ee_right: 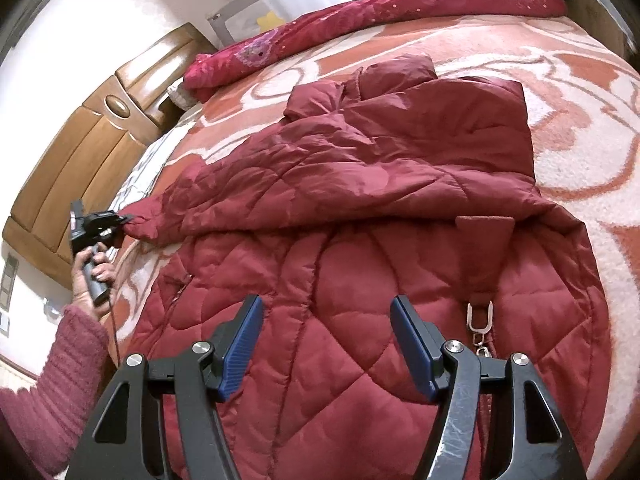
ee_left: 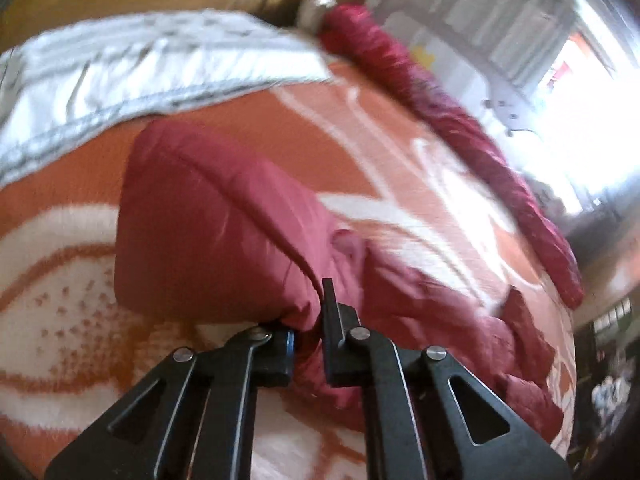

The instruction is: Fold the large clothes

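**A:** Start at the left. What has the left gripper [ee_right: 120, 220] got?

**B:** The cuff of a sleeve [ee_left: 208, 224] — its jaws are clamped on the fabric, and the sleeve is drawn out sideways, away from the body of the quilted red jacket [ee_right: 360, 280]. Behind it stands the wooden headboard [ee_right: 80, 152], with a pale grey-white sheet [ee_left: 120, 80] along that edge of the bed.

**A:** And the jacket itself?

**B:** Spread in the middle of the bed, on the orange-and-white patterned blanket [ee_right: 580, 160]. Its collar end lies toward the far side, near a rolled dark red quilt [ee_right: 400, 12]; the hem end is closest to the right wrist camera. A metal clasp [ee_right: 478, 320] hangs near the right of the hem.

**A:** The right gripper [ee_right: 326, 344]?

**B:** Spread wide and holding nothing, hovering above the lower part of the jacket.

**A:** So how far along?

**B:** Early, I'd judge. The top half looks rumpled and partly laid over, but no clean fold shows. The sleeve has yet to be brought across the body — then the other side, then the lengthwise folds.
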